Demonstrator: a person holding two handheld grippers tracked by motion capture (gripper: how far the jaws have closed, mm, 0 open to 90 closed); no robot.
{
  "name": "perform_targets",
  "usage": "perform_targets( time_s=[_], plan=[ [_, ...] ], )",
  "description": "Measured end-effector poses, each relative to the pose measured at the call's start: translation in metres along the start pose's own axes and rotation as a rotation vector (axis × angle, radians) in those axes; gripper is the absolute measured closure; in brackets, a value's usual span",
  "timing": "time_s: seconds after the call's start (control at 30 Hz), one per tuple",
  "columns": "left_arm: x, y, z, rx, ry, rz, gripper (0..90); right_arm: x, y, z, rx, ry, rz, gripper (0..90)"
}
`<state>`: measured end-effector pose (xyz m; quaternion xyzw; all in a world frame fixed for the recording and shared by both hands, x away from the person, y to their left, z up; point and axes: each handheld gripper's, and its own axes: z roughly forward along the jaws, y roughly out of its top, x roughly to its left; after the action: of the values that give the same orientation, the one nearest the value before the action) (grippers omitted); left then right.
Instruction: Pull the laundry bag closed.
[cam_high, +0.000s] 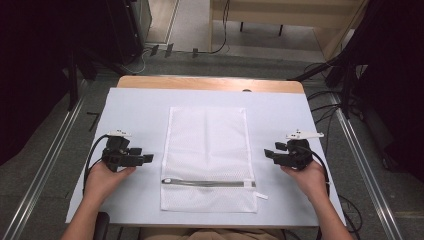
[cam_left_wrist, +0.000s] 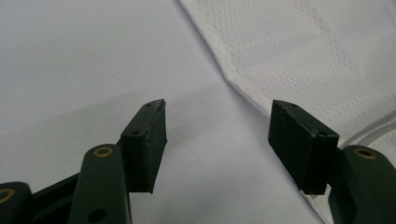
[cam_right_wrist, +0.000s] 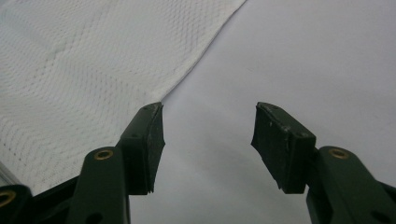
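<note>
Both hands hold their jaws apart, left gripper (cam_high: 148, 158) and right gripper (cam_high: 266, 153) flanking the white mesh laundry bag (cam_high: 207, 150) lying flat mid-surface. Likely light and limp; pinch its side edges.

— What lies in the middle of the table?
— A white mesh laundry bag (cam_high: 208, 150), rectangular and spread flat, its long sides running away from the person.
— Is it closed?
— Its grey zipper (cam_high: 210, 183) runs straight across near the close end, zipped shut, with a small white tab at the right.
— Any creases?
— Faint fold lines cross the mesh.
</note>
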<state>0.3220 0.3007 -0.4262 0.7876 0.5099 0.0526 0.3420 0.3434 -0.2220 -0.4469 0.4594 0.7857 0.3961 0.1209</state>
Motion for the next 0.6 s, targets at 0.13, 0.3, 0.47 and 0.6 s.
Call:
perform_targets(
  time_s=[0.13,0.3,0.47,0.6],
  plan=[
    [-0.0002,-0.0005,0.0003,0.008,-0.01,-0.004,38.5,0.001,0.0024,0.0009,0.024,0.003,0.04,45.9],
    [-0.0005,0.0013,0.0003,-0.013,-0.023,-0.005,38.5,0.0012,0.0032,-0.0006,0.011,-0.003,0.031,48.1],
    [-0.0001,0.0006,0.0026,0.005,-0.016,0.008,40.0,0.0012,0.0015,-0.0033,0.016,0.006,0.034,48.0],
    [-0.0004,-0.001,0.0003,-0.003,-0.02,0.009,39.5,0.0037,0.0023,-0.005,0.011,0.01,0.018,47.9]
  ],
)
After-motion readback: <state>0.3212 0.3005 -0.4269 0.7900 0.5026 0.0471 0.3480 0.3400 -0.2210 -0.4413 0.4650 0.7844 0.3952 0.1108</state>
